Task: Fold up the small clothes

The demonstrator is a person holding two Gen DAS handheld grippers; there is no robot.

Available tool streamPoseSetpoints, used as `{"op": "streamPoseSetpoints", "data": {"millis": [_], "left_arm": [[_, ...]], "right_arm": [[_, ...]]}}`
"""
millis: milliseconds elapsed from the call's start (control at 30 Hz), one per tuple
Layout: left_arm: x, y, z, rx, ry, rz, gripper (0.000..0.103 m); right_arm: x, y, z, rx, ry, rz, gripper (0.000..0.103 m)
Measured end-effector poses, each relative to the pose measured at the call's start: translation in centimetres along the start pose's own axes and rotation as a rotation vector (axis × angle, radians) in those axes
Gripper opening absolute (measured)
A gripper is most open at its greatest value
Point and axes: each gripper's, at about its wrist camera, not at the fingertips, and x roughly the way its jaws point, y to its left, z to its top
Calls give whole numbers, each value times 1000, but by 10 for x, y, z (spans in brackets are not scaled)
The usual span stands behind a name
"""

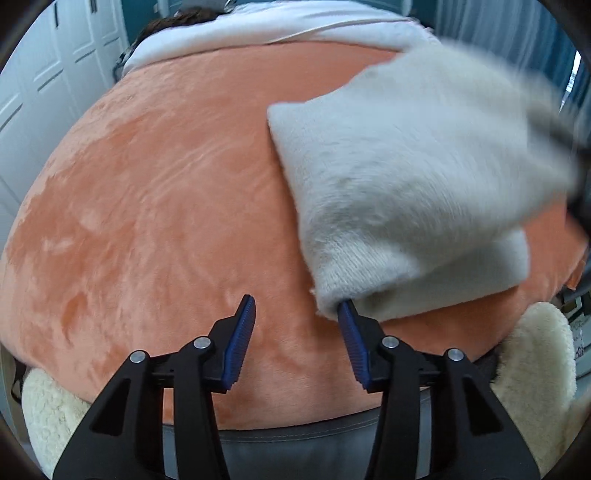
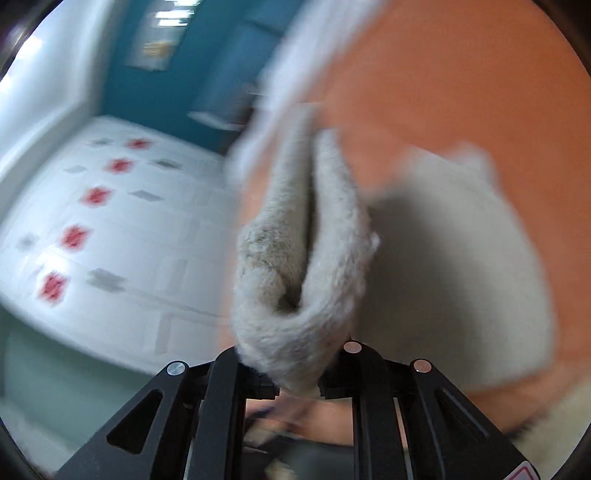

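A small fuzzy white garment (image 1: 406,184) lies partly folded on an orange plush blanket (image 1: 166,221), right of centre in the left wrist view. My left gripper (image 1: 297,314) is open; its right fingertip (image 1: 347,317) touches the garment's near corner, and nothing is between the jaws. My right gripper (image 2: 295,373) is shut on a doubled edge of the same white garment (image 2: 303,258) and holds it lifted, blurred by motion. The rest of the garment (image 2: 461,266) hangs or lies on the orange blanket (image 2: 461,74) to the right. The right fingertips are hidden by the cloth.
A cream fleece layer (image 1: 535,369) sticks out under the blanket at its near edge. A white cloth (image 1: 295,26) lies at the blanket's far side. A white tiled floor with red marks (image 2: 110,221) and a teal wall (image 2: 221,55) are to the left.
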Motion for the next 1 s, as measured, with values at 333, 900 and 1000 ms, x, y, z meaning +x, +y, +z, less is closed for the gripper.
{"op": "streamPoseSetpoints", "data": {"millis": [333, 900, 1000], "left_arm": [[-51, -10, 13, -12, -115, -152, 60], [18, -50, 44, 21, 17, -73, 73], [21, -45, 39, 8, 32, -99, 75]], "right_arm": [[-17, -26, -13, -111, -10, -294, 34], [52, -1, 66, -289, 10, -328, 15], [8, 14, 63, -299, -120, -215, 12]]}}
